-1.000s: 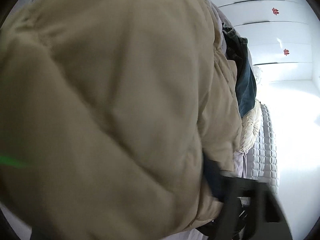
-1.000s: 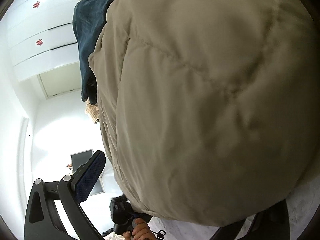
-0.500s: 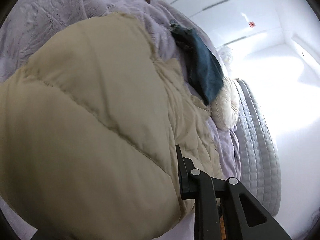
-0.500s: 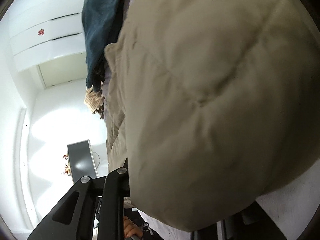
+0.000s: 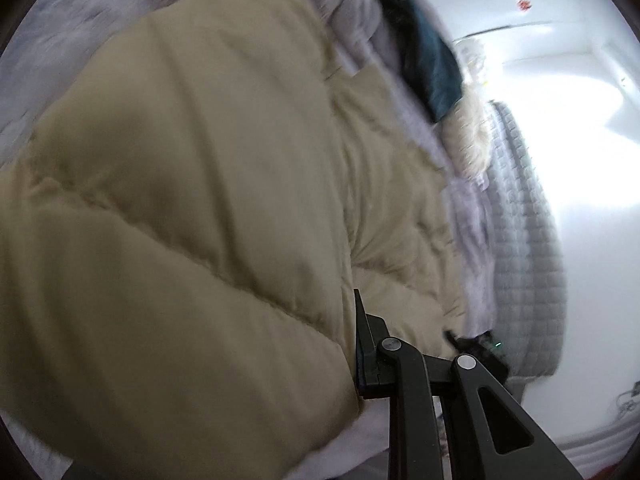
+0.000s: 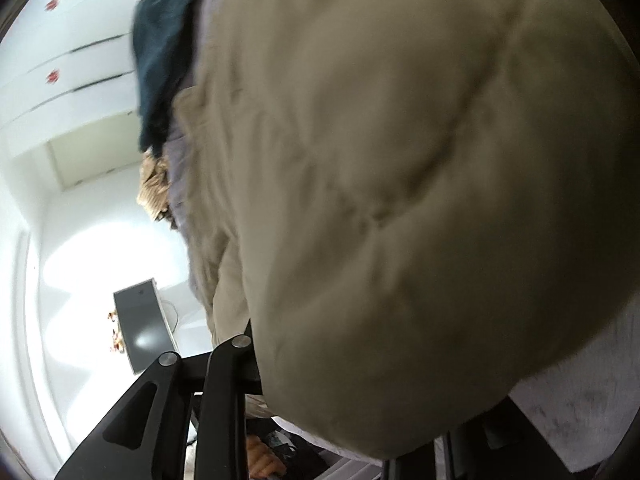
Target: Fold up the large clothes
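A puffy beige quilted jacket (image 5: 192,184) fills most of the left wrist view and lies on a lilac plush bed cover (image 5: 352,20). My left gripper (image 5: 352,364) is shut on a thick fold of the jacket; only its right finger (image 5: 368,356) shows, pressed against the fabric. In the right wrist view the same jacket (image 6: 400,184) bulges over the lens. My right gripper (image 6: 260,360) is shut on its edge; only the left finger (image 6: 244,360) shows, and the other is hidden behind the fabric.
A dark teal garment (image 5: 432,68) and a cream fluffy item (image 5: 472,136) lie further along the bed, beside a grey quilted blanket (image 5: 524,240). White wardrobe doors (image 6: 72,76) stand behind. A dark screen (image 6: 140,324) stands by the white wall.
Both grippers have closed on the jacket: the right one stood open a second ago. The jacket has come down onto the bed and the left view now shows more of the bed.
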The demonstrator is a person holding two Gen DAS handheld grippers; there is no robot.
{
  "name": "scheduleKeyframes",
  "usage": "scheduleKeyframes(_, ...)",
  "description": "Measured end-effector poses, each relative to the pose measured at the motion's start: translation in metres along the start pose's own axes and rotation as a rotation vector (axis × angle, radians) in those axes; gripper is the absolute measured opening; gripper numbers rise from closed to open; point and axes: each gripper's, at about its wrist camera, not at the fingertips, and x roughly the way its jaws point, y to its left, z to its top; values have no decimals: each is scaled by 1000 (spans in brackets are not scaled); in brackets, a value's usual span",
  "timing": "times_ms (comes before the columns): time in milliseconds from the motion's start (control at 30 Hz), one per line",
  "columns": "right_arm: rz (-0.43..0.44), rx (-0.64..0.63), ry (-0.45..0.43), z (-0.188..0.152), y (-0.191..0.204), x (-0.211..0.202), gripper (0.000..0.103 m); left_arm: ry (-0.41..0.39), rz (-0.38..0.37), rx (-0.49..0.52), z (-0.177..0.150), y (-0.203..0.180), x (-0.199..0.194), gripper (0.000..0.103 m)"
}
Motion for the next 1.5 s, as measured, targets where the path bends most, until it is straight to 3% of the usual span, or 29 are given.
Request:
scheduleKeyframes(67,-38,7,-1,2,1,1,41,3,26,10,-10,6,-3,26)
scheduleKeyframes(200,-145,-8,19,5,14,-2,53,3,154,41,-17,3,-10,45)
scheduleKeyframes(467,-381,-202,109,-10,53,-24,59,-38,367,80,-41,-6,-66,45)
scheduleKeyframes(767,-432,-312,80,-30,89,-51,59,-157,447,97,-28,-31,-106,45)
scheduleKeyframes(933,-446,-367,74,-54,92,-55,59,-119,495,156,-14,-45,-86,46)
scheduleKeyframes(1033,-469,-402,87,-61,108,-29,59,-90,525,194,-9,-52,-73,46)
scheduleKeyframes(1167,-535,-474,110,-79,123,2,59,-73,540,238,-10,-61,-61,64)
scheduleKeyframes(1467,-603,-547,138,-107,134,45,66,-63,556,246,-8,-51,-67,66)
scheduleKeyframes(1500,-607,-551,140,-108,132,43,66,-62,559,249,-8,-51,-67,82)
